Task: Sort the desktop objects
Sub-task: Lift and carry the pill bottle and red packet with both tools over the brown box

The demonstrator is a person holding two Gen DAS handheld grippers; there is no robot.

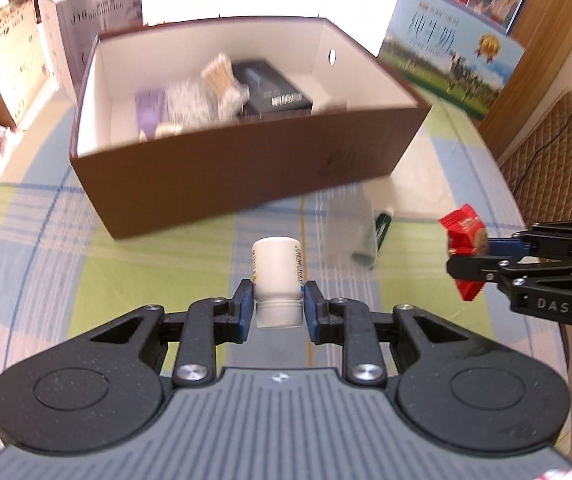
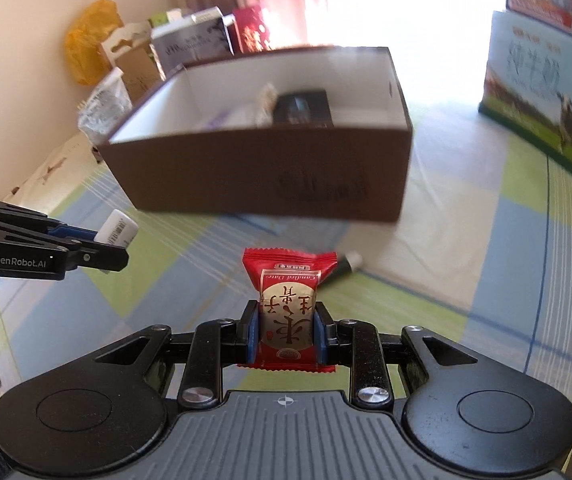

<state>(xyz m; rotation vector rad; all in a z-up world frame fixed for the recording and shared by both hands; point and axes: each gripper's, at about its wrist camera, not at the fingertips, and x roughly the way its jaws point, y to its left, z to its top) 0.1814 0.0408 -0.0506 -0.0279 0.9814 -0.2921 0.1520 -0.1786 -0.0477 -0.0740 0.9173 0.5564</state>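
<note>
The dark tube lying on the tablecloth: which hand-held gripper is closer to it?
Right. The right hand-held gripper is just short of the dark tube; the left hand-held gripper sits farther off, to its left.

Left tool (image 1: 278, 304) and right tool (image 2: 284, 330) each clamped, held level.

The open brown box (image 1: 221, 176) is blocking the way ahead on the surface (image 1: 157, 264), its top standing clear; a dark tube (image 1: 380, 232) is lying just beside its near right corner.
</note>
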